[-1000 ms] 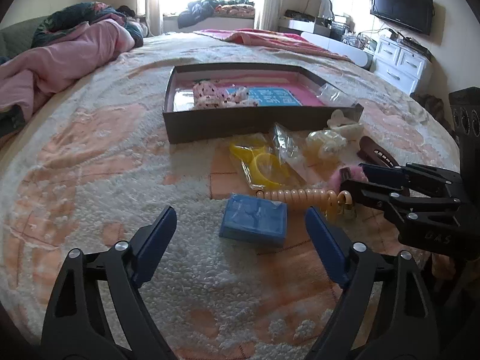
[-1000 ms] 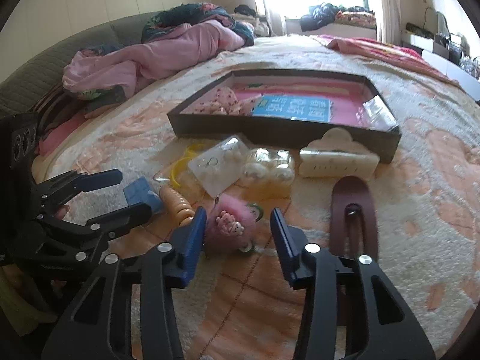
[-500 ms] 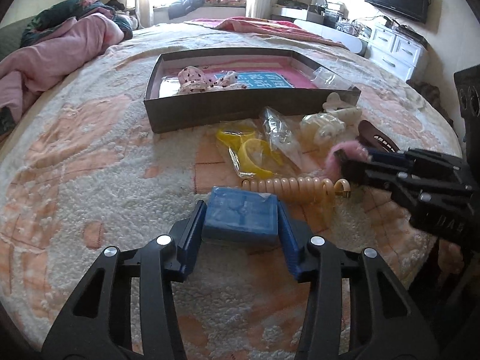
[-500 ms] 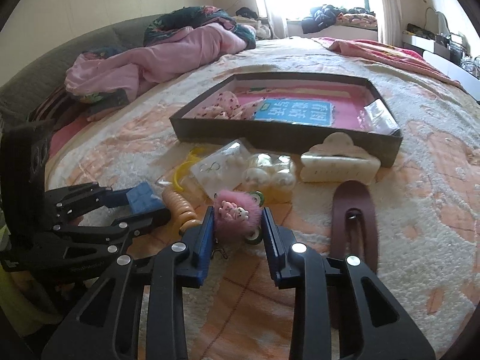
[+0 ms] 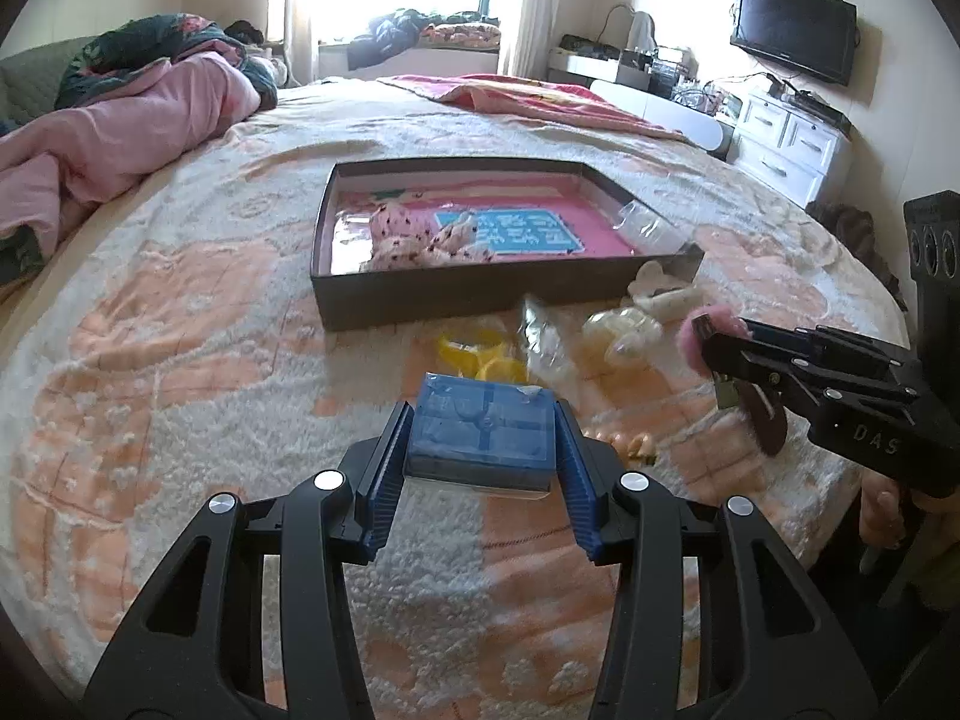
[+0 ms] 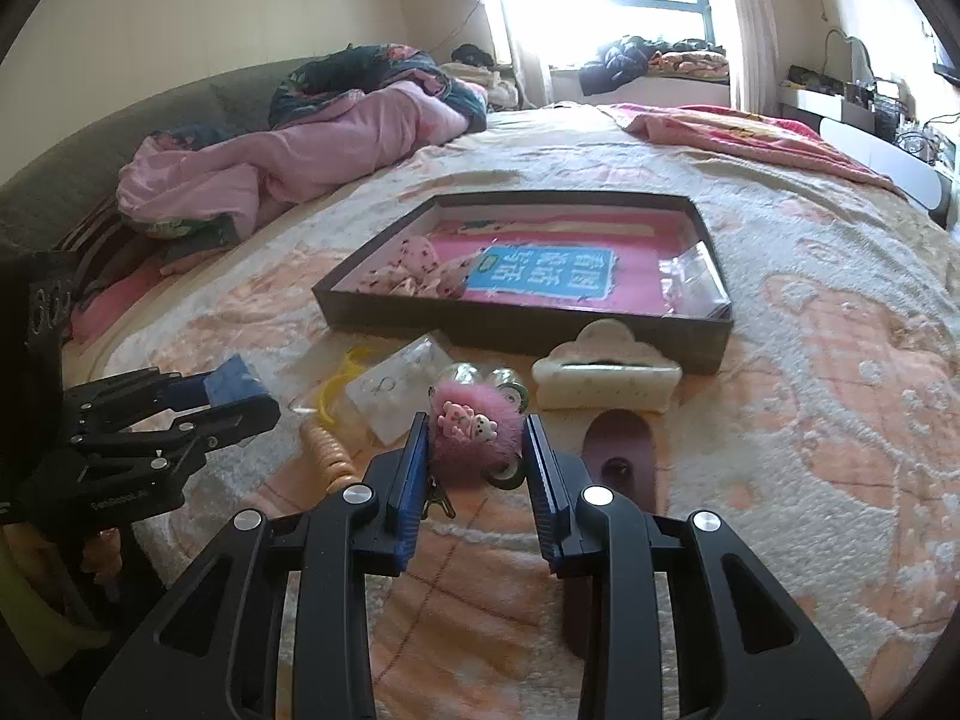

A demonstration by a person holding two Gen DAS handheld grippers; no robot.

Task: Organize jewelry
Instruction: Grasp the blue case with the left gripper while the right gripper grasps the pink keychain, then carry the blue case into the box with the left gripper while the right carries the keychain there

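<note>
My left gripper point(image 5: 480, 450) is shut on a blue jewelry box point(image 5: 483, 429) and holds it above the bedspread. My right gripper point(image 6: 477, 456) is shut on a pink fluffy pompom charm point(image 6: 471, 429) and holds it just above the bed. In the left wrist view the right gripper point(image 5: 708, 339) shows at the right with the pompom point(image 5: 699, 333) at its tip. In the right wrist view the left gripper point(image 6: 240, 402) shows at the left with the blue box point(image 6: 234, 381). A dark shallow tray point(image 5: 480, 297) with a pink floor lies ahead, holding pink scrunchies point(image 5: 414, 237) and a plastic bag point(image 5: 645, 225).
On the bedspread before the tray point(image 6: 528, 333) lie yellow bangles point(image 5: 480, 354), a clear earring bag point(image 6: 399, 384), a cream claw clip point(image 6: 606, 381), a maroon hair clip point(image 6: 621, 456) and a beige coil hair tie point(image 6: 330, 456). A pink quilt point(image 6: 288, 156) is piled at the far left.
Both grippers closed from open: the left onto the blue box, the right onto the pink pompom. Both have since lifted their items off the bedspread.
</note>
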